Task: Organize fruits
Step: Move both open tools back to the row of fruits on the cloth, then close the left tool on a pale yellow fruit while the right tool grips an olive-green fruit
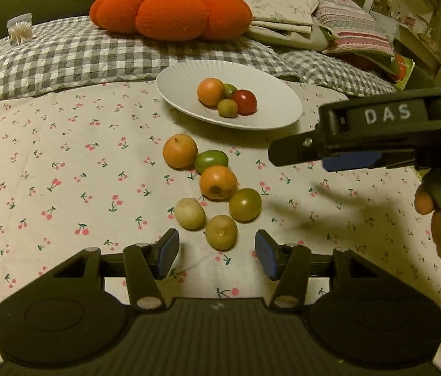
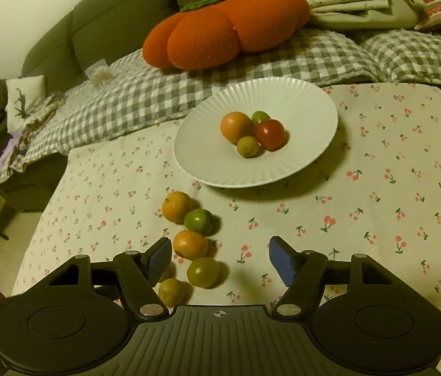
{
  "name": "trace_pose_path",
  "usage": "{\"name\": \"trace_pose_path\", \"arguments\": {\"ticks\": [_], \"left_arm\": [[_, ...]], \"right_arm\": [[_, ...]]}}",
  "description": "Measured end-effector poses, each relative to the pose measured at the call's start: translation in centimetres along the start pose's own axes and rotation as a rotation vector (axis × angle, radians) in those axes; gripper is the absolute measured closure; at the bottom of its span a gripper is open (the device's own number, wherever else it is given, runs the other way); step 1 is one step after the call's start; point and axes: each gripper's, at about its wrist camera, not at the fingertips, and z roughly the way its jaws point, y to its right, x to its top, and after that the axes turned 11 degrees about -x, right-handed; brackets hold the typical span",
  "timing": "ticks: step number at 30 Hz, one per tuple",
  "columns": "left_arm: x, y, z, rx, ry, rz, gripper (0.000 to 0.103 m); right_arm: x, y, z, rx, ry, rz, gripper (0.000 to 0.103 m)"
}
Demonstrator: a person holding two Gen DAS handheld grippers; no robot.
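Sorting under way: four fruits sit together in the white plate (image 2: 208,169), six remain loose on the cherry-print cloth (image 1: 64,163).
Plate contents: an orange fruit (image 2: 236,126), a red tomato (image 2: 270,134), a small green one behind them, and a yellowish one in front, all touching, likely because the dish slopes to its middle.
Loose group: two orange fruits, a bright green fruit (image 1: 211,161), an olive-green tomato (image 1: 245,204) and two pale yellow fruits (image 1: 221,232) strung in a line toward the plate.
Left gripper (image 1: 217,252): jaws apart and empty, low over the cloth with the nearest pale fruit just ahead between its fingers, which looks like lining up a pick.
Right gripper (image 2: 219,258): jaws wide apart, holding nothing, hovering above the cloth to the right of the line, the olive-green tomato below its gap.
Likely reason for spacing: each tool appears to be keeping to its own side.
Backdrop: a pumpkin cushion (image 1: 170,9) on checked bedding, well apart.
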Motion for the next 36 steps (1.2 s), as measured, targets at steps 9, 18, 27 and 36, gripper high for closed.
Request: {"name": "trace_pose_path", "arguments": {"ticks": [9,18,27,36], "left_arm": [[-0.4,0.4,1.4,0.006,-0.01,-0.006,0.052],[-0.5,0.5,2.6,0.013,0.005,0.005,0.08],[-0.2,0.0,1.0,0.029,-0.017,-0.026,0.08],[1.7,-3.7,-1.6,0.104,0.0,-0.12,0.08]], "right_arm": [[-0.2,0.0,0.1,-0.024,-0.021,-0.006,0.013],[-0.5,-0.3,0.5,-0.027,-0.045,-0.025,0.009],[-0.7,0.1,1.4,-0.051,-0.042,-0.028,0.009],[-1.6,-1.5,2.7,-0.05,-0.044,-0.1,0.011]]}}
